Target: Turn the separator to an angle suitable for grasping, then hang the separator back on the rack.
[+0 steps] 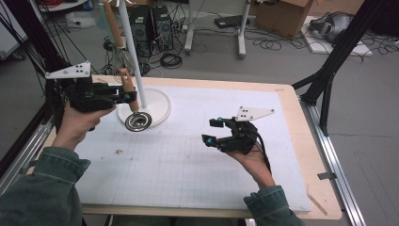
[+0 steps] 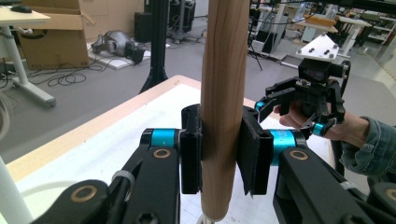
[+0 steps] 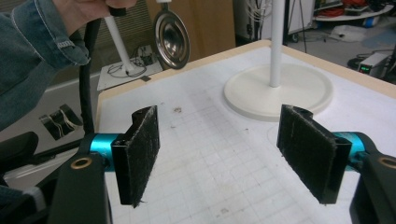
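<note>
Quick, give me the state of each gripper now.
Left gripper: shut on the wooden handle of the metal ladle.
Right gripper: open, nothing between its jaws.

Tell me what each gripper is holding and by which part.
The left gripper clamps the strainer ladle by its wooden handle, near the handle's end. The right gripper is open and holds nothing.
</note>
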{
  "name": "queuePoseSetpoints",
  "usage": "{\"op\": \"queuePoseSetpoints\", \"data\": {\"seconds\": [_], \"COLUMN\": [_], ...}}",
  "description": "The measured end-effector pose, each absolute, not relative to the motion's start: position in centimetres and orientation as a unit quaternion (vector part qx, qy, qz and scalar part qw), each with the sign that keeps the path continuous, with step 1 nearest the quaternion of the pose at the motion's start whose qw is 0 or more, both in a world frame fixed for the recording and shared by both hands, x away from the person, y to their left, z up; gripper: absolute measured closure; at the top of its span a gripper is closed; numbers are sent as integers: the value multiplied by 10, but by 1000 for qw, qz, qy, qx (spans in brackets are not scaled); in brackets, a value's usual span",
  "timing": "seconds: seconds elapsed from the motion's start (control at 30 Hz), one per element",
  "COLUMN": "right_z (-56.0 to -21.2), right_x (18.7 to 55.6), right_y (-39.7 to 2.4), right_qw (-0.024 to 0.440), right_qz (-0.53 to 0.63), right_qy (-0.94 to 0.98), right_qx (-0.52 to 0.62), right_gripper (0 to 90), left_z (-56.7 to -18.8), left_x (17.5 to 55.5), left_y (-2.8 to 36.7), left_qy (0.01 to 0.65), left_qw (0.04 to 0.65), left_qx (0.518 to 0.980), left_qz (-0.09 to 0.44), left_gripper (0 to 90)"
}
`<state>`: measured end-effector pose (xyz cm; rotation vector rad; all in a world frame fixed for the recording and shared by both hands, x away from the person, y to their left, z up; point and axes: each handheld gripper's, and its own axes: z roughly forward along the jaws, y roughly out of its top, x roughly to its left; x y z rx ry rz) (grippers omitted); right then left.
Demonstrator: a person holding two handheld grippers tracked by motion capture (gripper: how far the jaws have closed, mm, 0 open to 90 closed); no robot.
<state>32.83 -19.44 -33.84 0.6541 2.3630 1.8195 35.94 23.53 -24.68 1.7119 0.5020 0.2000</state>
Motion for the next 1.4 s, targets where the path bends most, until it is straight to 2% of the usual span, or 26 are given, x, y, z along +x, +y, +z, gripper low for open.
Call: {"op": "queuePoseSetpoints", "data": {"seconds": [0.3,1.4], "right_z": [-337,-326], "right_x": [326,324], "right_y": [-211,-222], "right_qw": [55,63], "right_qz": [601,604], "right_qy": [764,760], "right_qx": [228,231], "right_gripper": [278,245], "left_z": [-237,-177], "left_x": [369,424], "left_y": [243,251], "left_qy": [222,214], "left_qw": [631,643], "left_qx": [738,729], "left_qz": [85,91], "left_gripper": [722,723]}}
